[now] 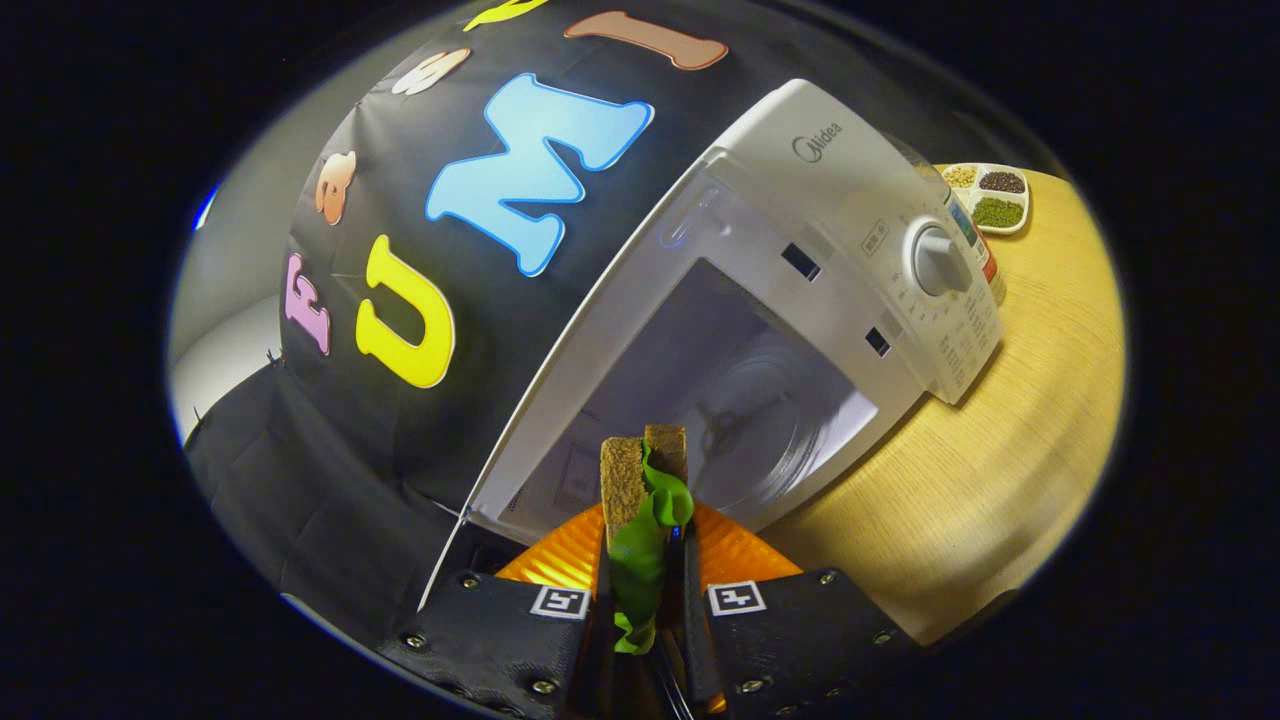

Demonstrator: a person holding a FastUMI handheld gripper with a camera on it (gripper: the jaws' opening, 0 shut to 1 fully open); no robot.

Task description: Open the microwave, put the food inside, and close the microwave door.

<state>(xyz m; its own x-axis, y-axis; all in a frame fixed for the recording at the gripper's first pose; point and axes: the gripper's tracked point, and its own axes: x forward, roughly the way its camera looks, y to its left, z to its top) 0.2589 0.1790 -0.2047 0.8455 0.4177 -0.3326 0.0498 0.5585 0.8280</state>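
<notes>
While the gripper (645,560) is held before the open microwave (800,300), its two fingers (560,560) are seen pressed together on a sandwich (640,480), one finger against each side. Two slices of brown bread are stood on edge between the fingers, with a green leaf of lettuce (645,550) trapped between the slices and trailing back toward the gripper body. The top of the sandwich is raised just ahead of the fingertips and is framed against the mouth of the oven cavity (730,400). Inside the cavity, a round glass turntable (770,420) is visible beyond the sandwich. The microwave is white and is set on a light wooden table (1000,450); the whole scene appears tilted. Its door (500,440) is swung open on the side of the cavity away from the control panel. On the control panel a round dial (938,260) is mounted. Behind the microwave, near the far edge of the table, a small divided dish (988,197) is placed, with different grains or beans kept in separate compartments.
</notes>
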